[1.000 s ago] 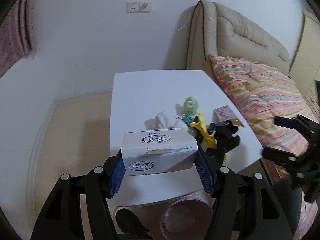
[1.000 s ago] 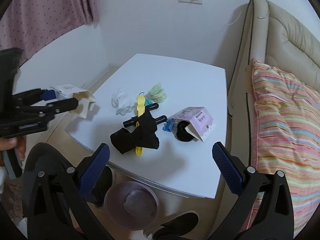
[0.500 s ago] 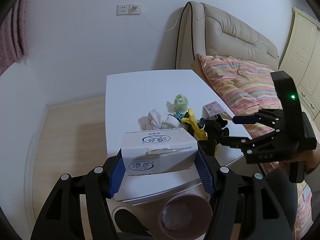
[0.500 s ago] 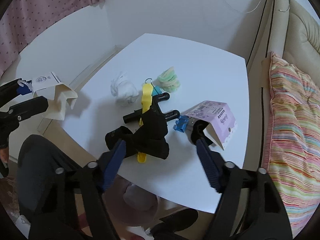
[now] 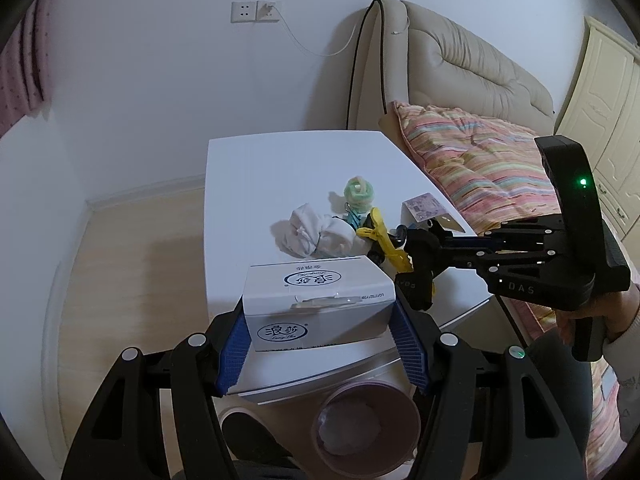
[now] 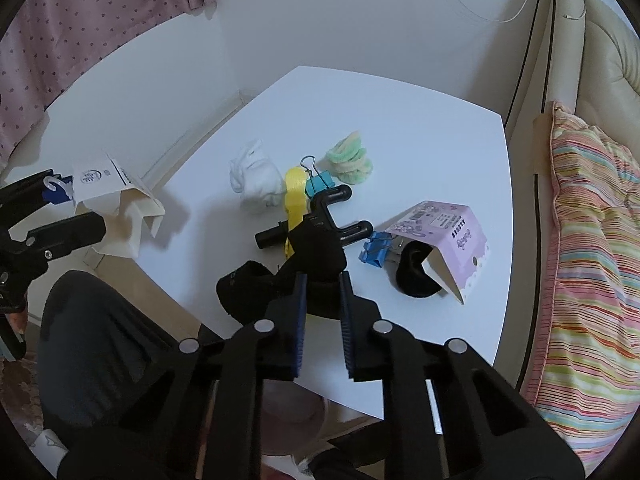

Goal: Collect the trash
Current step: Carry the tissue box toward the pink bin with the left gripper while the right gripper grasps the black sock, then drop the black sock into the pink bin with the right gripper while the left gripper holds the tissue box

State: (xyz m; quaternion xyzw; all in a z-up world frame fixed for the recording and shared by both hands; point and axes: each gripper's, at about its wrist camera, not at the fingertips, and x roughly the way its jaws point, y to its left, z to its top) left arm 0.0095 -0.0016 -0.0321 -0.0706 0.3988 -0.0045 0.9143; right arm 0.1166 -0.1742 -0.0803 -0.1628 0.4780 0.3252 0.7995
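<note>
My left gripper (image 5: 320, 340) is shut on a white cardboard box (image 5: 318, 304) with a blue logo and holds it above the near table edge, over a pink bin (image 5: 370, 424). The box also shows in the right wrist view (image 6: 108, 196). My right gripper (image 6: 322, 300) is shut on a black sock (image 6: 308, 264) on the white table (image 6: 400, 120); in the left wrist view the sock (image 5: 420, 276) hangs at its fingers. A purple carton (image 6: 444, 240), a white cloth (image 6: 256, 180), a yellow clip (image 6: 294, 200), blue binder clips (image 6: 376, 250) and green hair ties (image 6: 352, 160) lie on the table.
A beige sofa (image 5: 460, 68) with a striped cushion (image 5: 480, 168) stands right of the table. A black T-shaped tool (image 6: 324, 220) lies among the items. A pink curtain (image 6: 80, 20) hangs at left. My knee (image 6: 92, 340) is below the table edge.
My right gripper has moved down to the table and closed on the black sock. My left gripper still holds the box over the bin.
</note>
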